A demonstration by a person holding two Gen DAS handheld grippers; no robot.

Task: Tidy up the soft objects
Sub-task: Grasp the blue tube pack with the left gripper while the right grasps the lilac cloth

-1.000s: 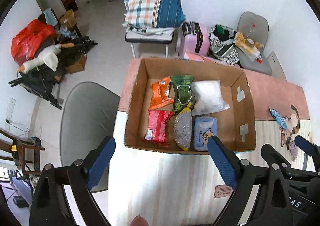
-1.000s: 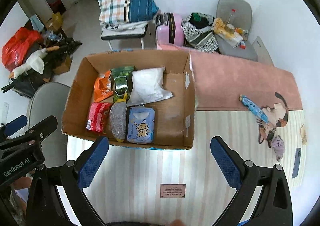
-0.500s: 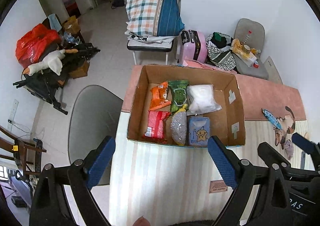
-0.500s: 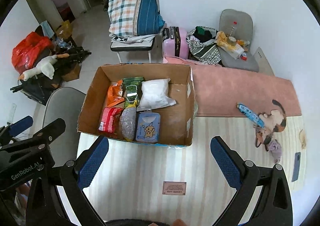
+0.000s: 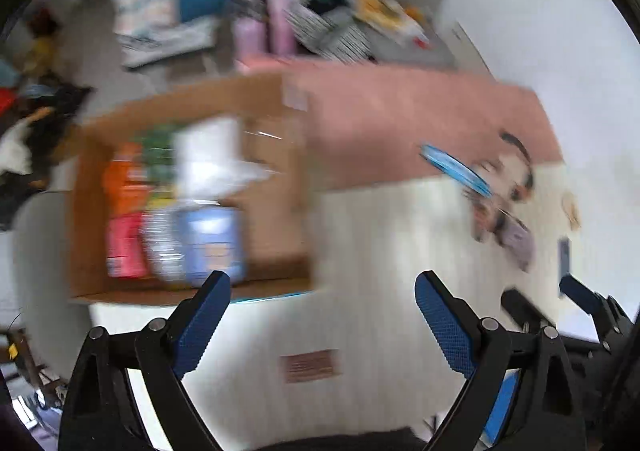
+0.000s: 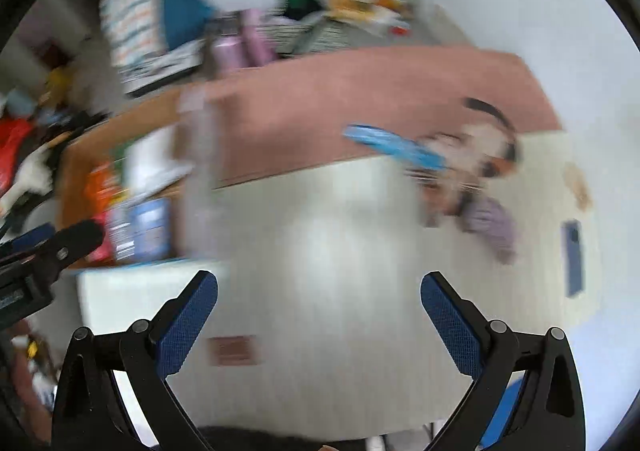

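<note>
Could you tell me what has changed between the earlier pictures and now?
Both views have swung right: the box now sits at the left, and the toys are nearer the middle. Motion blurs both views. The left tool and right tool remain open and empty; nothing was grasped.

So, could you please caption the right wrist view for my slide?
Blurred view: open right gripper over the table, box at left, toys at right.
</note>
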